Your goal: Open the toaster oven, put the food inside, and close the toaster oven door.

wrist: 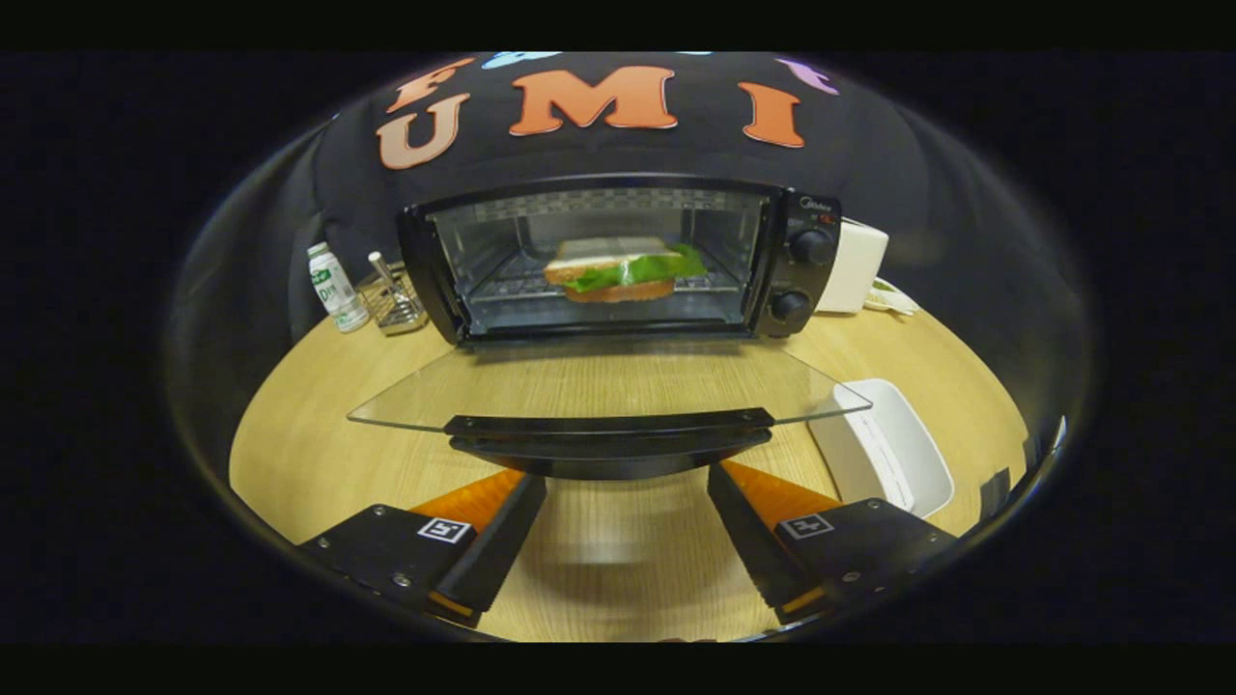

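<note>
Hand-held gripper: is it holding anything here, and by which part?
Nothing is held. The hand-held gripper is open, its fingers spread just short of the door handle of the lowered toaster oven door; the sandwich sits inside.

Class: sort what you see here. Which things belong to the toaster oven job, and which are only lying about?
Job: toaster oven; its lowered glass door; sandwich on the rack inside; open gripper, below the door handle.

Lying about: bottle; wire rack; white tray; white box.
</note>
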Demonstrator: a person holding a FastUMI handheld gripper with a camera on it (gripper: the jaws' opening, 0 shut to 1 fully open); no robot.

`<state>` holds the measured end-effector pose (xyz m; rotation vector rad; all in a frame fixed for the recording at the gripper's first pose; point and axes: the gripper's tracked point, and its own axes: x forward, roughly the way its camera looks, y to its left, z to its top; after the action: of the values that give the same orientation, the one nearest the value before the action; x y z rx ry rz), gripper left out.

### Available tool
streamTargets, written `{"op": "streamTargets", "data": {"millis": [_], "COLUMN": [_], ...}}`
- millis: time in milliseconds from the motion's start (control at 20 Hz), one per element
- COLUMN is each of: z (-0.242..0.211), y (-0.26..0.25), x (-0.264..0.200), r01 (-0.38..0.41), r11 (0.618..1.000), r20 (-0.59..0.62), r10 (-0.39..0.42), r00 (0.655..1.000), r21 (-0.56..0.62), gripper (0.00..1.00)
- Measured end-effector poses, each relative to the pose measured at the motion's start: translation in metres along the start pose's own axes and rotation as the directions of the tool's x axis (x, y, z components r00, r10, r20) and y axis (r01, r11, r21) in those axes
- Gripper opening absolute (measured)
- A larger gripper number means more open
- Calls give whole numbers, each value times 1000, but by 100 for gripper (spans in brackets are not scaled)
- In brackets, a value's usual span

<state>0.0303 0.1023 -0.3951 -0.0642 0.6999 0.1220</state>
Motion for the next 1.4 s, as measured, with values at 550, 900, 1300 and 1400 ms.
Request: {"op": "streamTargets", "data": {"millis": [550,900,1300,1400], "z": [115,155,177,195], "y": [2,11,3,1], "x": [1,-5,-52,-71], "r01": [-5,-29,-23,-26], "r11": [1000,999,1000,1000], "r20": [167,233,261,287], "r10": [0,18,23,26], "r00": [986,972,965,958], "r21": [29,44,-1,-3], "gripper": [100,99,100,99]}}
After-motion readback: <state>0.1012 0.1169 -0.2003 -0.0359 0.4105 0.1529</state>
